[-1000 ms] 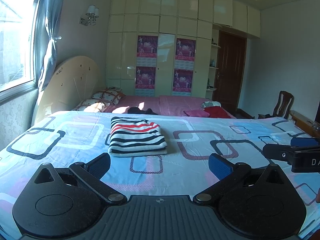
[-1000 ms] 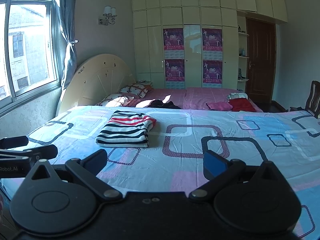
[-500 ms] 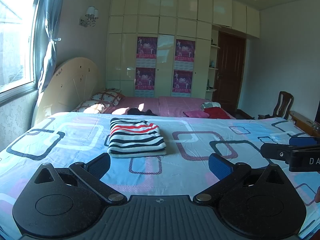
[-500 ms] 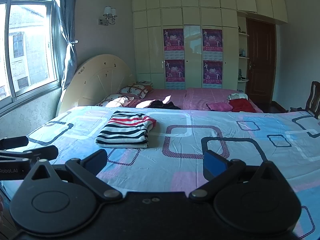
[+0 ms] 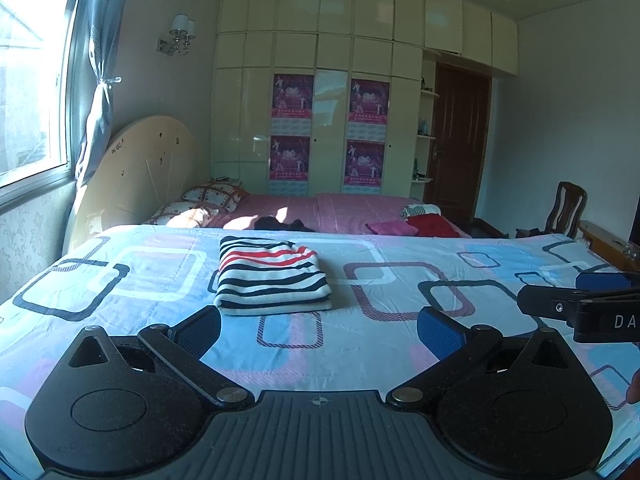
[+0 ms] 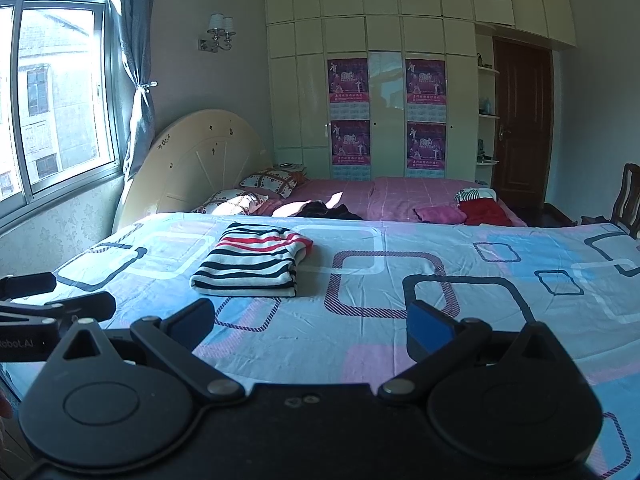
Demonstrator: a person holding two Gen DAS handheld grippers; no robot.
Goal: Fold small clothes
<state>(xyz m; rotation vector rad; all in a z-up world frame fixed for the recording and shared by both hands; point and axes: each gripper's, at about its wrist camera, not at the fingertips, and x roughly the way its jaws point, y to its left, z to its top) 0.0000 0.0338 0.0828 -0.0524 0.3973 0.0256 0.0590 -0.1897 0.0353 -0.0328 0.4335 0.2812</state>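
Shirt point(image 5: 272, 276): lying folded in a neat striped stack on the sheet point(image 5: 400, 344) — left of centre in the left wrist view, a little further left in the right wrist view point(image 6: 252, 266).
Left gripper point(image 5: 319, 332): hovering low over the sheet at the bottom of the frame, jaws spread wide, holding nothing, well short of the shirt; also showing at the left edge of the right wrist view point(image 6: 60, 300).
Right gripper point(image 6: 310, 322): hanging over the sheet at the bottom of its frame, jaws wide apart, gripping nothing; poking in at the right edge of the left wrist view point(image 5: 580, 296).
Pink bed point(image 5: 340, 210): sitting behind the sheet, mid-frame — carrying pillows point(image 5: 200, 204) at left, a dark garment point(image 5: 280, 224) in the middle, red clothes point(image 5: 428, 224) at right.
Wardrobe point(image 5: 332, 80): filling the upper centre, bearing four posters point(image 5: 292, 96).
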